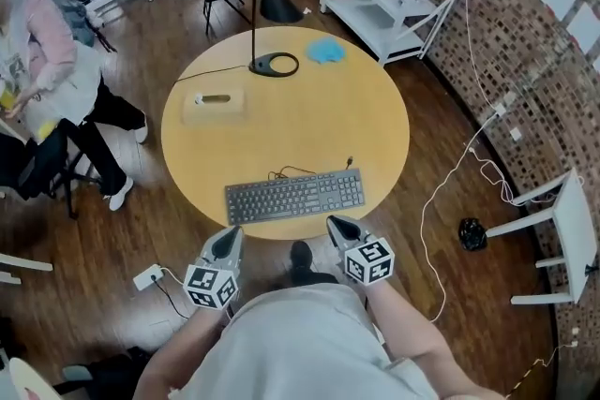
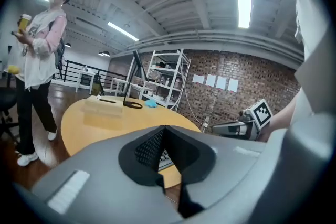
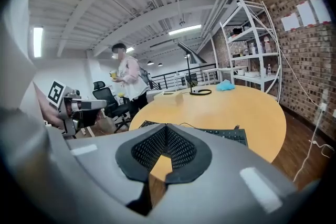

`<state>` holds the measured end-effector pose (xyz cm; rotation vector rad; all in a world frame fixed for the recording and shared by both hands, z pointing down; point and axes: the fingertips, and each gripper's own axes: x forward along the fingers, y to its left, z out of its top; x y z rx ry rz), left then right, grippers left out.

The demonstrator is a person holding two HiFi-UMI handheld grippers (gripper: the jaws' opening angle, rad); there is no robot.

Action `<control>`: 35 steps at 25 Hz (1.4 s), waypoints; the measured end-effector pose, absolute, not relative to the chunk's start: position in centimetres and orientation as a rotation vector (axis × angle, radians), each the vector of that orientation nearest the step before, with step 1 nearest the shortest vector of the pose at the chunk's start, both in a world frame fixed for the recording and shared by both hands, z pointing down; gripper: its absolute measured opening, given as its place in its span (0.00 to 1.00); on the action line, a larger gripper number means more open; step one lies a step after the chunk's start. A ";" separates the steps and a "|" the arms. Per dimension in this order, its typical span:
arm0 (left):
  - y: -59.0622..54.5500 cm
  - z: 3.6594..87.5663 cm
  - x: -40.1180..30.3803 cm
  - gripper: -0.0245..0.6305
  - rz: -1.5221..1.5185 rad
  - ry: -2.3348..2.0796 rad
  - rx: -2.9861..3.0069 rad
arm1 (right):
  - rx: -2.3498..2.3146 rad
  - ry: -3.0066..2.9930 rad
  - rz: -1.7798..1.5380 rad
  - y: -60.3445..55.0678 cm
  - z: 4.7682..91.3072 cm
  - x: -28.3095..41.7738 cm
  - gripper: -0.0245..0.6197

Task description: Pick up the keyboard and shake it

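Right, nothing lifted yet: the keyboard [image 1: 294, 197] lies flat along the near edge of the round surface [image 1: 375, 122], its cable curled just behind it. Left gripper [image 1: 228, 239] and right gripper [image 1: 337, 226] hover just off that near edge, one by each end of the keyboard. Neither touches it, and both sets of jaws are pressed together with nothing between. So the whole job is ahead: open up, grab, lift, shake. Toward the far left edge sits a pale slotted box [image 1: 214, 104]; what's inside, can't tell.
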<state>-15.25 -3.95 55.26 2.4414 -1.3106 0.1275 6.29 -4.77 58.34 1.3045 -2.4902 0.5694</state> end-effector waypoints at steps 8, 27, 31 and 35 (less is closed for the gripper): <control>-9.0 56.3 -15.3 0.04 0.201 -1.263 2.417 | 1.380 -2.447 0.603 -9.8 58.5 10.0 0.04; -10.8 59.8 -18.7 0.04 0.324 -1.305 2.254 | 1.169 -2.416 0.569 -15.3 60.6 9.9 0.16; -10.9 61.6 -19.4 0.04 0.403 -1.312 2.218 | 1.201 -2.353 0.658 -16.0 62.6 11.2 0.18; -11.4 63.5 -20.4 0.05 0.446 -1.326 2.155 | 1.263 -2.257 0.814 -17.1 64.8 13.3 0.25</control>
